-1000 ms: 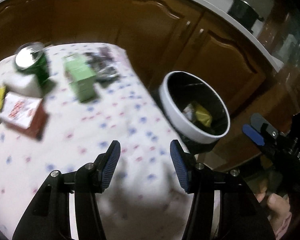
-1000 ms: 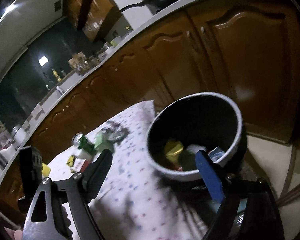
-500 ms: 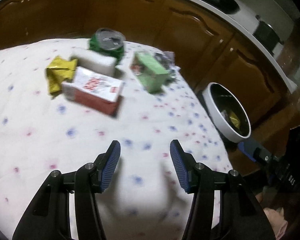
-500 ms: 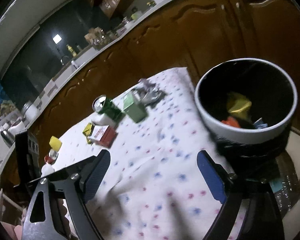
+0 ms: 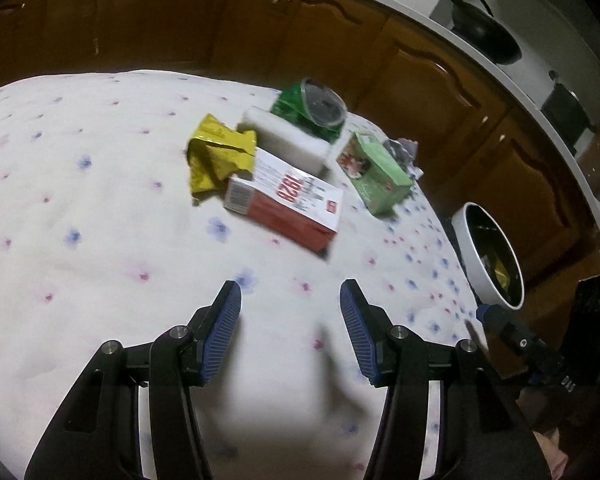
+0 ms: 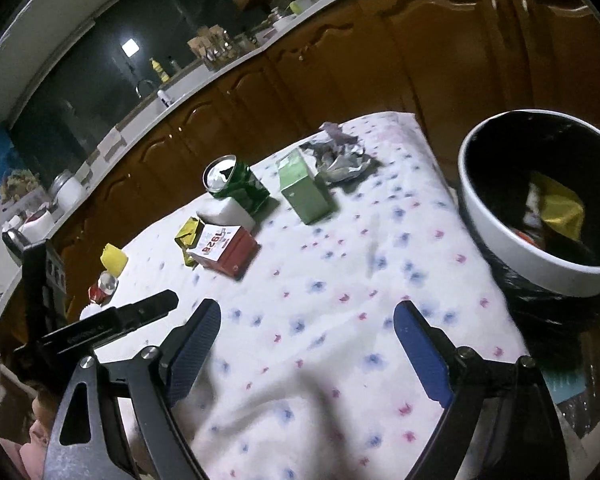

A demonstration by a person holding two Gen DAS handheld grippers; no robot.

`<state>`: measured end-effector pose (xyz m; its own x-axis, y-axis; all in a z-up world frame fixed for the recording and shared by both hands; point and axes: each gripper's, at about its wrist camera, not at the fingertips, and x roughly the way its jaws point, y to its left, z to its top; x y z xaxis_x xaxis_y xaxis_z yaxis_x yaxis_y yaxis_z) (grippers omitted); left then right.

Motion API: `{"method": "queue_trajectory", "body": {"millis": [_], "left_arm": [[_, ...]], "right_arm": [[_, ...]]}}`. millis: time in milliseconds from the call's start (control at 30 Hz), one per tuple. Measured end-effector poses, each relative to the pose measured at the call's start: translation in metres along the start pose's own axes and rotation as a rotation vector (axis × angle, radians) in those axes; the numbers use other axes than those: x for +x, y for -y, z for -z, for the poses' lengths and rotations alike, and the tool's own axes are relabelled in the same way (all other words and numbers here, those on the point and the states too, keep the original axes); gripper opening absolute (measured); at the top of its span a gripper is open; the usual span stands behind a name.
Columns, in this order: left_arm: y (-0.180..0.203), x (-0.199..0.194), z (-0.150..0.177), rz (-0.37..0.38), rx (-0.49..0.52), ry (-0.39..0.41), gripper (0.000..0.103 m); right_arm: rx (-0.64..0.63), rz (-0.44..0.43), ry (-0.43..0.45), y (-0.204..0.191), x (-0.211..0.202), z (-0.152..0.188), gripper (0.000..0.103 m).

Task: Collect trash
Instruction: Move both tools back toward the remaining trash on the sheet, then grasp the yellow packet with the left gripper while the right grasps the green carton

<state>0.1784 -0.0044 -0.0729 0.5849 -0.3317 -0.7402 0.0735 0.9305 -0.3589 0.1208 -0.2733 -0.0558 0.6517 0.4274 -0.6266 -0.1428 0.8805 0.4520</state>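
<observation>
Trash lies on a flowered tablecloth [image 5: 100, 240]: a red and white carton [image 5: 286, 204] [image 6: 224, 250], a yellow wrapper [image 5: 216, 156] [image 6: 188, 236], a white block [image 5: 288, 140], a green can [image 5: 312, 108] [image 6: 236, 184], a green box [image 5: 376, 172] [image 6: 304, 192] and crumpled foil [image 6: 340, 156]. A white bin with a black liner [image 6: 540, 208] [image 5: 492, 256] stands at the table's right end and holds some trash. My left gripper [image 5: 290, 336] is open and empty, near side of the carton. My right gripper [image 6: 306, 350] is open and empty over the cloth, left of the bin.
Brown cabinet doors [image 5: 440, 80] under a white counter run behind the table. A pan [image 5: 484, 40] sits on the counter. A yellow item [image 6: 114, 258] and a small red can [image 6: 102, 288] lie at the table's far left in the right wrist view.
Both grippers have swung left, away from the bin and toward the pile of trash. The carton and wrapper now sit nearer the left gripper. Both jaws stay open.
</observation>
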Motion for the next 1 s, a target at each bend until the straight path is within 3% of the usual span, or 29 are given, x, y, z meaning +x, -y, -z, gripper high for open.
{"method": "queue_trajectory", "body": {"millis": [367, 633, 933, 1000], "left_arm": [[-0.027, 0.007, -0.021, -0.036, -0.055, 0.006, 0.052], [-0.039, 0.019, -0.059, -0.03, -0.075, 0.027, 0.055], [-0.055, 0.053, -0.094, -0.042, -0.09, 0.0, 0.056], [-0.057, 0.059, -0.093, -0.041, -0.084, -0.004, 0.054]], "right_arm": [[-0.049, -0.007, -0.012, -0.011, 0.029, -0.017, 0.089], [-0.1, 0.018, 0.009, -0.02, 0.056, -0.048, 0.085], [-0.171, 0.083, -0.029, -0.027, 0.106, -0.078, 0.067], [-0.175, 0.089, -0.044, -0.027, 0.114, -0.079, 0.054]]}}
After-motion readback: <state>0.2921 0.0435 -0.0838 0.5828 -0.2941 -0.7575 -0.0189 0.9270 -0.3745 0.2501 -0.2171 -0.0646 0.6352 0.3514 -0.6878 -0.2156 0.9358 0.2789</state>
